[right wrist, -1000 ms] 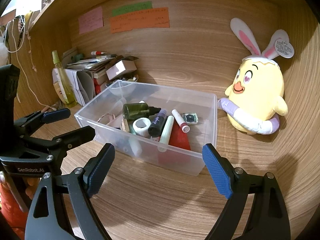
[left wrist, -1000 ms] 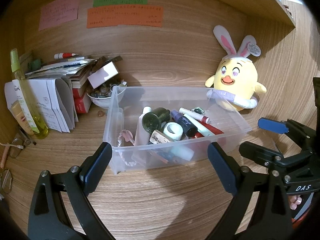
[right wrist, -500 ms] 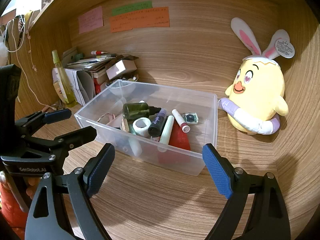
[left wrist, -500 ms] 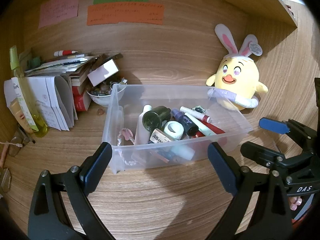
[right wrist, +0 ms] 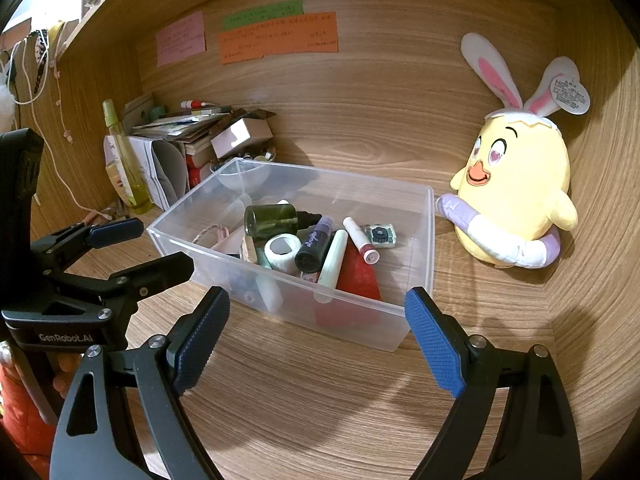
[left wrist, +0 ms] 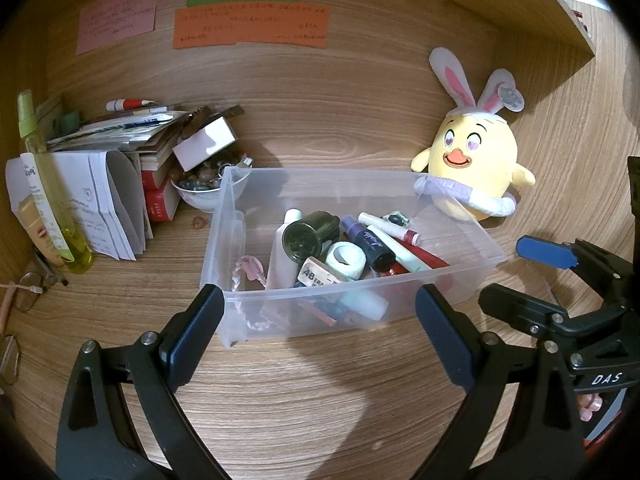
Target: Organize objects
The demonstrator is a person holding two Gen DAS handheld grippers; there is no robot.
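Both wide apart, left gripper (left wrist: 316, 320) and right gripper (right wrist: 316, 320), holding nothing. Just ahead, clear bin (right wrist: 420, 276): slide slowly, keep level.

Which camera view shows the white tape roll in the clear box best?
The left wrist view: the white tape roll sits near centre with its hole facing the camera. In the right wrist view, the roll looks smaller and more side-on.

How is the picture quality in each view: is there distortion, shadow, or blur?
Left wrist view: strong fisheye bending, dark corners, sharp focus; the left claw casts soft shadows on the desk. Right wrist view: same bending, sharp; bright overexposed patch top left.
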